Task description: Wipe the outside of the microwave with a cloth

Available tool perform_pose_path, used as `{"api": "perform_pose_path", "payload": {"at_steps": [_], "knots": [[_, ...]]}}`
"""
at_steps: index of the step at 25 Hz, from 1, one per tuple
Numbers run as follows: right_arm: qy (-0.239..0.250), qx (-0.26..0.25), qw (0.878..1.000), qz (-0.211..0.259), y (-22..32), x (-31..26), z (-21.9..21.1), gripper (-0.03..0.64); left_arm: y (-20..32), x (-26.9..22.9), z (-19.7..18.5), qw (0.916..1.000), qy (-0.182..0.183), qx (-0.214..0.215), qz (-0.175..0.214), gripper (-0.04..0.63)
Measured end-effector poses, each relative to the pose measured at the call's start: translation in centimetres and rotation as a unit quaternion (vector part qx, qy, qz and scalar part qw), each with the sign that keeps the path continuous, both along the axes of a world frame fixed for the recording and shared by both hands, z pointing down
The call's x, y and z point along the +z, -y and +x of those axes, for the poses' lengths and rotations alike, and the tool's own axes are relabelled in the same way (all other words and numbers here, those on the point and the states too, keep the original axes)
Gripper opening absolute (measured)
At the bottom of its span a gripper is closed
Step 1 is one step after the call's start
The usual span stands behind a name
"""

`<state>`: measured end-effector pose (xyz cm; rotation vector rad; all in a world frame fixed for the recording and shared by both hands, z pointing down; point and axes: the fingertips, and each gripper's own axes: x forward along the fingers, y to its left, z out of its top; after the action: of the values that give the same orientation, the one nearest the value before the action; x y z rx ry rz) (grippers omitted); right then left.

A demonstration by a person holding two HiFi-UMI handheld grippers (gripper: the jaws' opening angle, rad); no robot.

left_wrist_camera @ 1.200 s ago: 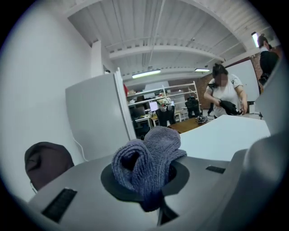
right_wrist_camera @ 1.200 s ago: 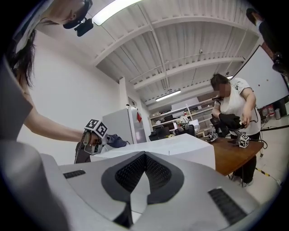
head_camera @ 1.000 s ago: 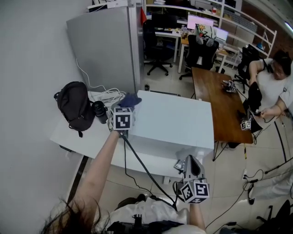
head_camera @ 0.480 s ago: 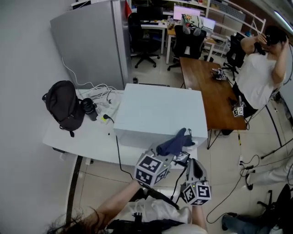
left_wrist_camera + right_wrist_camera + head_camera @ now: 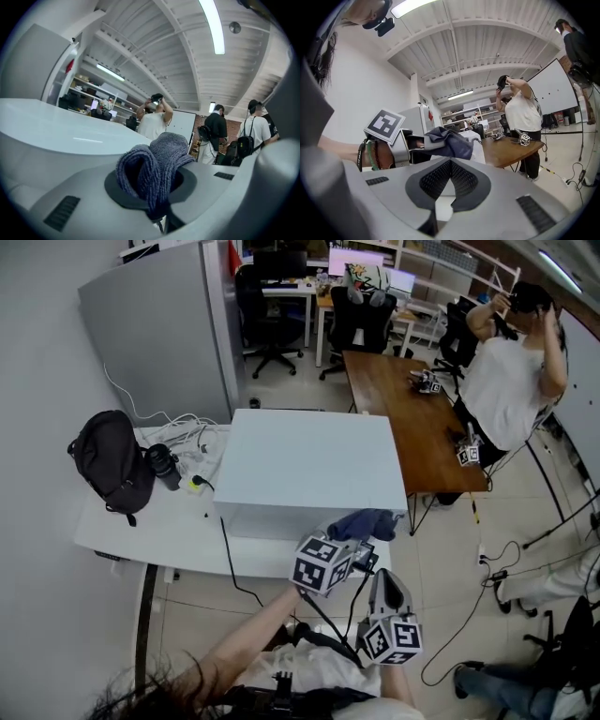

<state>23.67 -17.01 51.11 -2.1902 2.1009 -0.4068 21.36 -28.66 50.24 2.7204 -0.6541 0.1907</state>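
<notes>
Cloth [image 5: 364, 523] came forward, burying left tool [image 5: 356, 542].

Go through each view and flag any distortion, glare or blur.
Head view: evenly lit and sharp, lines bowing toward the edges, no glare on the microwave. Left gripper view: strong fisheye with dark corners, ceiling light blown out, cloth close yet sharp enough to show its weave. Right gripper view: same fisheye vignette, another lamp overexposed at the top.
</notes>
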Motion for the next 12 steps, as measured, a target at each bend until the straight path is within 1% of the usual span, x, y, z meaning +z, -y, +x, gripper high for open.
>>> {"api": "perform_pose_path", "payload": {"at_steps": [3,6,8,9,12], "knots": [[-0.004,-0.008,1.0,0.004,0.3,-0.4,-0.6,0.02,1.0,0.5,-4.4,0.9991,0.001,-0.041,-0.007,0.052],[-0.005,-0.017,1.0,0.012,1.4,-0.8,-1.3,0.02,3.0,1.5,-10.7,0.9938,0.01,-0.11,-0.008,0.052],[-0.004,-0.025,1.0,0.016,2.0,-1.1,-2.1,0.02,4.3,2.2,-15.8,0.986,0.014,-0.166,-0.015,0.052],[-0.003,-0.03,0.999,0.018,2.2,-1.3,-2.5,0.02,4.9,2.5,-18.4,0.9805,0.016,-0.195,-0.018,0.052],[0.002,-0.043,0.999,0.025,3.0,-1.6,-3.6,0.02,6.4,2.8,-25.9,0.959,0.013,-0.282,-0.021,0.052]]}}
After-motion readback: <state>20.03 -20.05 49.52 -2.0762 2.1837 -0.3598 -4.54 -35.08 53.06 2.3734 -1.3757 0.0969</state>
